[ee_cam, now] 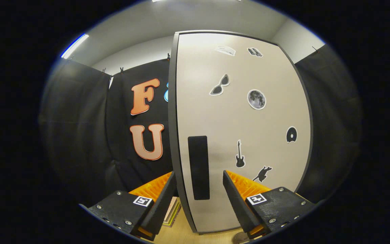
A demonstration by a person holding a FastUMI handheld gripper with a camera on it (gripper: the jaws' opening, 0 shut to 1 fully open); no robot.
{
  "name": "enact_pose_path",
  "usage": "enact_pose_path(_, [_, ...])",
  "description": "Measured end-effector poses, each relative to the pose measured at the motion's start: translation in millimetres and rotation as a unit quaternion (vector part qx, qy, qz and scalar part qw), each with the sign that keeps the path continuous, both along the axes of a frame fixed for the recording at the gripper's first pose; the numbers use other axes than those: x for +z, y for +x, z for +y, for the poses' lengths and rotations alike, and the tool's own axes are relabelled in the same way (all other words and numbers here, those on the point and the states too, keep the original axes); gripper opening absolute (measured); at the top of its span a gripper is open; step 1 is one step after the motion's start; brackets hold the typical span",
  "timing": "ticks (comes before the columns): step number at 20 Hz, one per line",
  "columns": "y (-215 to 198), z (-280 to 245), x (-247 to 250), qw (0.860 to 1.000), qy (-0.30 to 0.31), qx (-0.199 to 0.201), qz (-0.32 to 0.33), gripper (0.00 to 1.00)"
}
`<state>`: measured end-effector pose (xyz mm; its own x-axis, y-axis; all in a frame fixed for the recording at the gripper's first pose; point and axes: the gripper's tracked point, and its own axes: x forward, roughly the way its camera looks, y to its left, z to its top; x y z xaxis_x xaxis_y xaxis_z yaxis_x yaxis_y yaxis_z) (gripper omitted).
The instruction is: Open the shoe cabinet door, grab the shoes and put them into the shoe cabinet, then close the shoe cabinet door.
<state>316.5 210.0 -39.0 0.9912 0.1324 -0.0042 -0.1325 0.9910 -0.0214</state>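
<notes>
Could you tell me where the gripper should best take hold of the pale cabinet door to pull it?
Grip the pale cabinet door by its dark free edge beside the black rectangular handle patch, approaching head-on. The open gripper already straddles that thin edge.

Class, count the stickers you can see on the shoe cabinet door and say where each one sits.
6 on the cabinet door: two near the top, sunglasses, moon, disc by the right edge, guitar. A dark shape above the open gripper may be a seventh.
</notes>
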Motion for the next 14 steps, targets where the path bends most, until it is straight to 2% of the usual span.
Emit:
enact_pose_path(2, [16, 0, -2, 1.000, -0.007, -0.007, 0.003, 0.83])
enact_pose_path(3, [23, 0, -2, 1.000, -0.008, -0.008, 0.002, 0.74])
enact_pose_path(5, [33, -1, -4, 1.000, -0.012, -0.015, 0.003, 0.66])
enact_pose_path(8, [37, 7, -9, 1.000, -0.016, -0.005, 0.007, 0.48])
enact_pose_path(9, [35, 5, -8, 1.000, -0.021, -0.010, 0.002, 0.39])
enact_pose_path(11, [35, 5, -9, 1.000, -0.019, -0.020, 0.006, 0.37])
enact_pose_path(14, [36, 6, -11, 0.999, -0.028, -0.011, 0.025, 0.31])
